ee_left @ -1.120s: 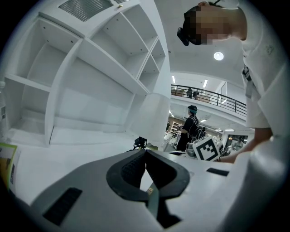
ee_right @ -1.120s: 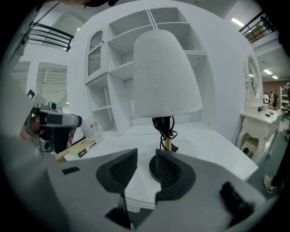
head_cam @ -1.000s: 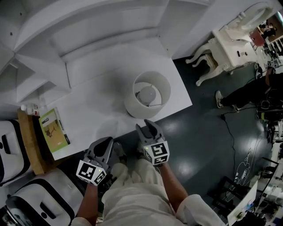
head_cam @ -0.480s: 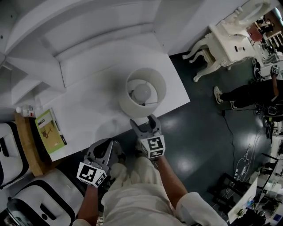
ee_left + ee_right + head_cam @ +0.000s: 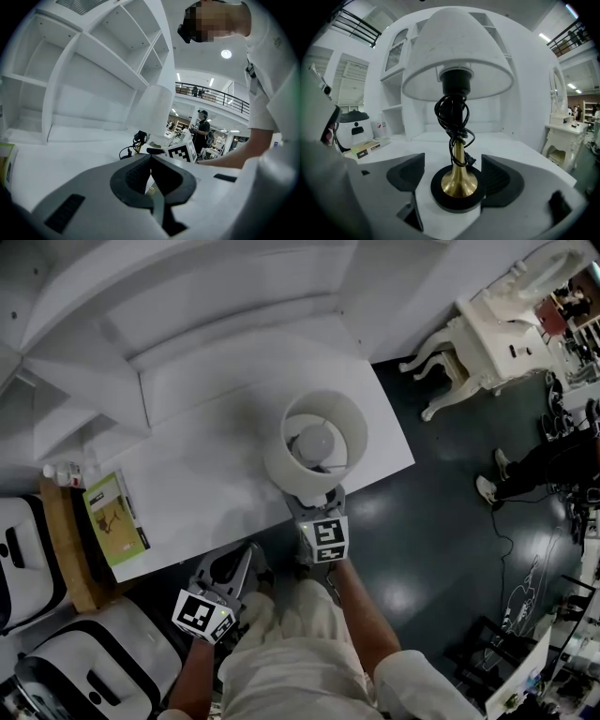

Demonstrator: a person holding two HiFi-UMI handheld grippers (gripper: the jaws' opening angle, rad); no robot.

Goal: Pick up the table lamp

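The table lamp stands near the front edge of the white table [image 5: 206,474]. It has a white shade [image 5: 317,451], a brass stem [image 5: 459,173] wound with black cord, and a round black base [image 5: 457,194]. My right gripper [image 5: 454,174] reaches in under the shade [image 5: 457,56]. Its jaws are opening, one on each side of the base, and the pads [image 5: 502,180] stand clear of it. From above, the right gripper [image 5: 316,505] is partly hidden by the shade. My left gripper [image 5: 228,570] hangs back at the table's near edge, and its tips [image 5: 150,157] meet with nothing between them.
A green book [image 5: 114,517] and small bottles [image 5: 61,470] lie at the table's left end. White shelving runs along the back. An ornate white dressing table [image 5: 487,343] and a standing person [image 5: 553,451] are on the dark floor to the right. A white-and-black appliance [image 5: 28,559] sits lower left.
My right gripper has moved forward and down to the lamp, and its jaws have spread wide around the base. The left gripper has hardly moved.
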